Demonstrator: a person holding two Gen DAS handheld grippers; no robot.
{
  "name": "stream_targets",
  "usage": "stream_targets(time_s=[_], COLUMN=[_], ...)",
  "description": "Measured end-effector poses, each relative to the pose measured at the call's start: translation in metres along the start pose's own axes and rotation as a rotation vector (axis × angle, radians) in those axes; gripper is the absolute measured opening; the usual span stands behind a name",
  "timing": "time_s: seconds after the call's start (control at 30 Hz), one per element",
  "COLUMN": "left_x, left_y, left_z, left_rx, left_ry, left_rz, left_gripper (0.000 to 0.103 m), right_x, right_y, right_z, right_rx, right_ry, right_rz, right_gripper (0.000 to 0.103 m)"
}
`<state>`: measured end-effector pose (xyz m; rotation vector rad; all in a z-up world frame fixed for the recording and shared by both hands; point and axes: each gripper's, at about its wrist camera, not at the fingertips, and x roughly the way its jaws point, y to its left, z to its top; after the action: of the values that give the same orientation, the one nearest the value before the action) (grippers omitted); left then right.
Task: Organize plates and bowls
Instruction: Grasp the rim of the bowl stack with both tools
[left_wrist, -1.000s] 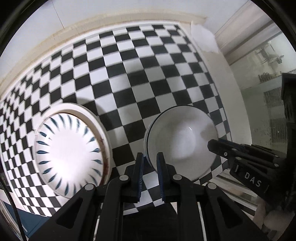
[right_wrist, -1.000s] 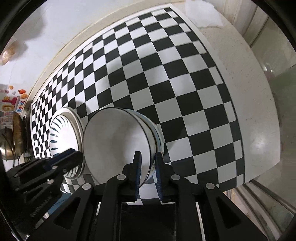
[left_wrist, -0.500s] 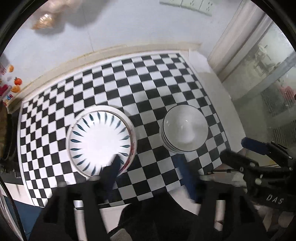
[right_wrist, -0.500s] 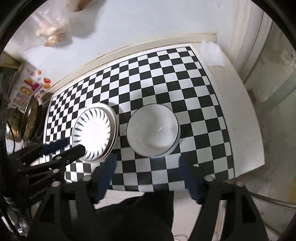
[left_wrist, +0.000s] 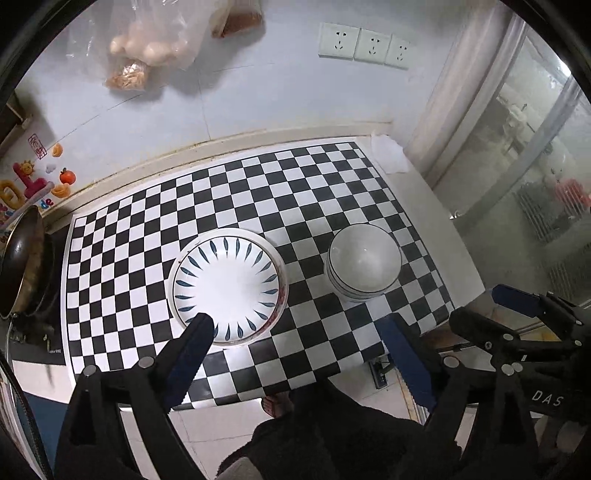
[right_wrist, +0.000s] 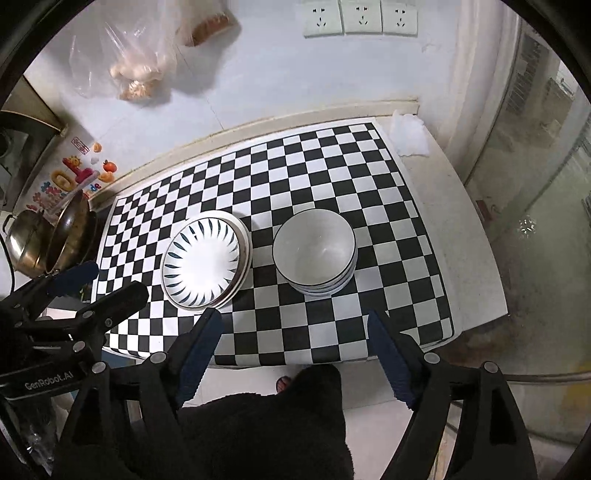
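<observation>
A stack of white plates (left_wrist: 227, 286) (right_wrist: 201, 258), the top one with blue leaf marks, sits on the checkered mat (left_wrist: 258, 192) beside a stack of white bowls (left_wrist: 364, 260) (right_wrist: 314, 247) with dark rims. My left gripper (left_wrist: 295, 325) (right_wrist: 116, 280) hovers high above the counter's front edge, its jaws opening, with nothing between them. To its right, my right gripper (right_wrist: 293, 315) (left_wrist: 478, 304) hangs at about the same height, jaws also opening and empty. Neither touches the dishes.
A wok (left_wrist: 22, 266) and a metal pot (right_wrist: 22, 240) stand at the counter's left end. Plastic bags (left_wrist: 155, 44) hang on the wall near the sockets (left_wrist: 364, 44). A white cloth (right_wrist: 410, 134) lies at the back right corner. Glass doors (left_wrist: 535, 184) stand right; dark clothing (right_wrist: 266, 424) fills the bottom.
Both grippers were shut and close over the bowls; they have since opened wide and lifted up and back, so the whole counter now shows. The plates and bowls stayed put.
</observation>
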<state>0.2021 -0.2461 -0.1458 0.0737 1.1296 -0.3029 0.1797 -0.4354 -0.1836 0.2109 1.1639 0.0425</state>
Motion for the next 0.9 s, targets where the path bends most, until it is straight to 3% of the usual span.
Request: stream_targets(time_s=[0.3,0.53,0.9], left_x=[-0.015,-0.005,0.104], left_y=[0.002,0.0,0.002], left_z=[-0.007,0.005,0.058], left_rx=[0.0,-0.002,-0.087], left_ry=[-0.023,-0.014,0.161], left_rz=[0.012,0.0,-0.107], left_gripper=[0.093,0.093,0.093], right_x=[-0.029,-0.019,0.065], right_y=[0.007,0.004,-0.056], right_z=[-0.004,0.002,0.033], right_rx=[0.008,0.033,0.172], right_ry=[-0.057,-0.036,0.06], right_rz=[0.008,0.025,0.036], right_gripper=[0.085,0.086,0.086])
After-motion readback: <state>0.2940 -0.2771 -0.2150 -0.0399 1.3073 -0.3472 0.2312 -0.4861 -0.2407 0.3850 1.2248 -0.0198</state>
